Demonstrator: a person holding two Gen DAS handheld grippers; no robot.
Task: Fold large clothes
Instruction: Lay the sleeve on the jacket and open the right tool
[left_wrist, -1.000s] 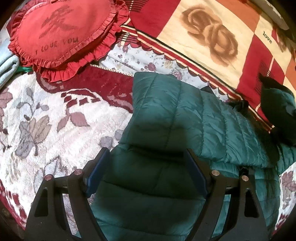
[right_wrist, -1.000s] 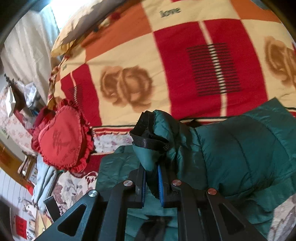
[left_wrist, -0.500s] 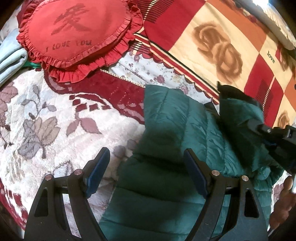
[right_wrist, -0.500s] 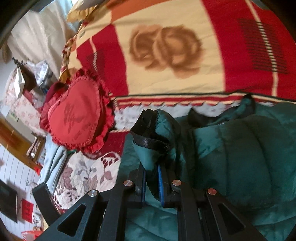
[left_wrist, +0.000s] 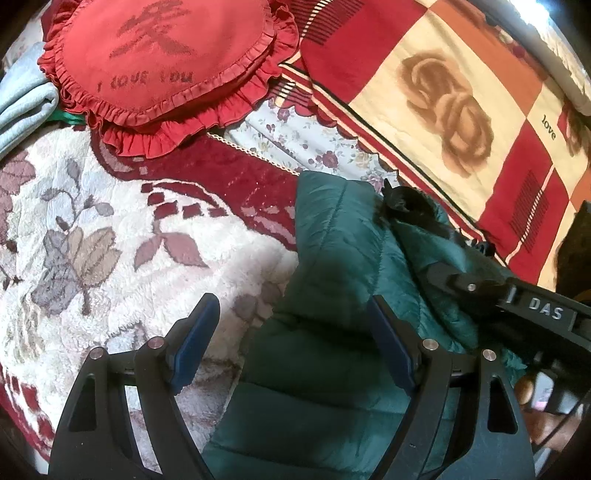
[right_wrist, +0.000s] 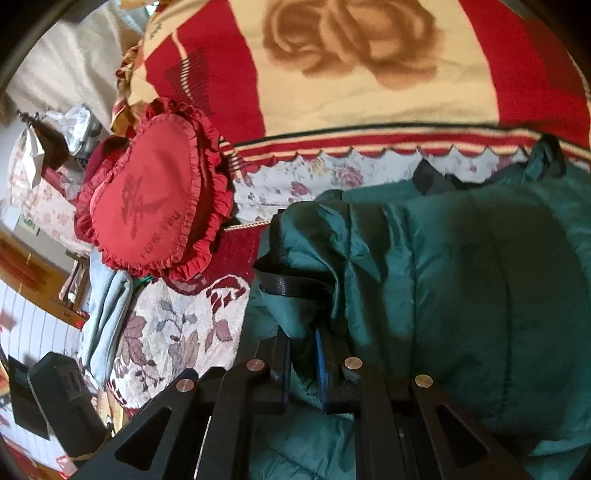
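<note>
A dark green quilted puffer jacket (left_wrist: 332, 266) lies on the bed, also in the right wrist view (right_wrist: 461, 288). My left gripper (left_wrist: 291, 332) is open and empty, hovering over the jacket's left edge. My right gripper (right_wrist: 301, 354) is shut on the jacket's sleeve near its black cuff (right_wrist: 291, 284), holding it over the jacket's body. The right gripper also shows in the left wrist view (left_wrist: 443, 275), with the cuff (left_wrist: 406, 203) lying across the jacket.
A red heart-shaped frilled cushion (left_wrist: 162, 70) sits at the far left on a floral fleece blanket (left_wrist: 92, 240). A red-and-cream rose blanket (left_wrist: 461, 92) lies behind. A folded light blue cloth (left_wrist: 22, 107) lies beside the cushion.
My right gripper has carried the sleeve leftward across the jacket's body, toward the cushion side. My left gripper stayed open, shifting slightly over the jacket's left edge.
</note>
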